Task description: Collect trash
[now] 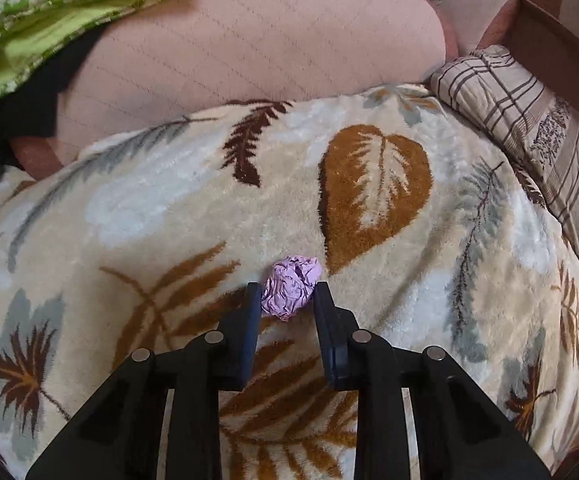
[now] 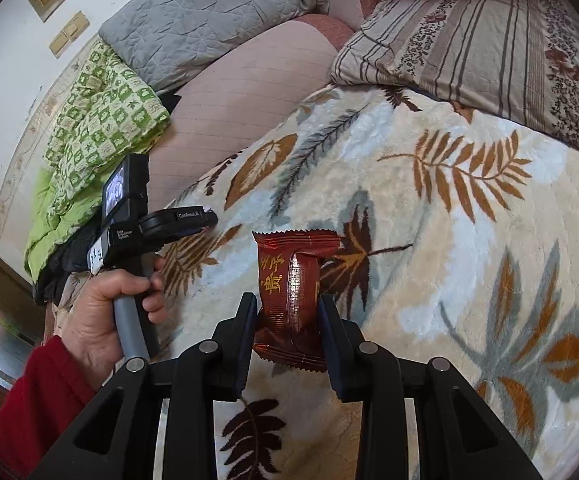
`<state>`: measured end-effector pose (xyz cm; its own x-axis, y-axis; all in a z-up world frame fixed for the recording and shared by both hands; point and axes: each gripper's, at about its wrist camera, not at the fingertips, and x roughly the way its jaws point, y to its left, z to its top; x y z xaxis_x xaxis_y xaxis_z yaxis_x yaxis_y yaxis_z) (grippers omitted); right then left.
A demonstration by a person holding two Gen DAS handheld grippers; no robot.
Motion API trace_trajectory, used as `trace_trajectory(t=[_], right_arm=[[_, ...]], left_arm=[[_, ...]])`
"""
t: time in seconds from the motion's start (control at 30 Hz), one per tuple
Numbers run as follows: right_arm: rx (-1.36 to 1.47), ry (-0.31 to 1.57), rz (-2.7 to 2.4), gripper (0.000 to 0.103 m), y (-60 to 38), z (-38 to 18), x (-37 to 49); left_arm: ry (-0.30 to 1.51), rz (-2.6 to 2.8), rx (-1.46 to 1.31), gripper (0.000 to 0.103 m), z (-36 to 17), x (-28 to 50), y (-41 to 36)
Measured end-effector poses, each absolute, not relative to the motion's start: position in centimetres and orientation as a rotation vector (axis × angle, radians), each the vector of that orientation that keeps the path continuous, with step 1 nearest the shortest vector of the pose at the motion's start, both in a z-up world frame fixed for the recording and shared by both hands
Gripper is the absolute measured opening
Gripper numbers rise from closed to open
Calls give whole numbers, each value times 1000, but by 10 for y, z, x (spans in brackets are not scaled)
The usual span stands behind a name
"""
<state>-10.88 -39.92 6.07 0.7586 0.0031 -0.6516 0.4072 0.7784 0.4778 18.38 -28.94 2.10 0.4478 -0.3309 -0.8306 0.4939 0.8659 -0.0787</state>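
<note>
My left gripper (image 1: pixel 287 294) brackets the crumpled pink paper ball (image 1: pixel 291 287) at lower centre, jaws narrow but I can't tell if they pinch it yet. I'd close gently and lift straight off the plush leaf-print blanket (image 1: pixel 389 208) so the pile doesn't snag. My right gripper (image 2: pixel 288 306) clamps a glossy, crinkly dark-red snack wrapper (image 2: pixel 294 300), centre frame, with serrated ends.
</note>
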Motion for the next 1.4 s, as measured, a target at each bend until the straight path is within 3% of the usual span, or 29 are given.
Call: trace_trajectory(t=[0.53, 0.87, 1.4], right_arm=[[473, 684, -181, 34, -350, 75, -126], [358, 677, -140, 34, -288, 70, -213], [285, 711, -153, 34, -261, 56, -215]], left_arm=[[828, -538, 134, 25, 87, -13, -170], [774, -462, 153, 25, 77, -133, -104], [766, -372, 171, 25, 49, -137, -93]])
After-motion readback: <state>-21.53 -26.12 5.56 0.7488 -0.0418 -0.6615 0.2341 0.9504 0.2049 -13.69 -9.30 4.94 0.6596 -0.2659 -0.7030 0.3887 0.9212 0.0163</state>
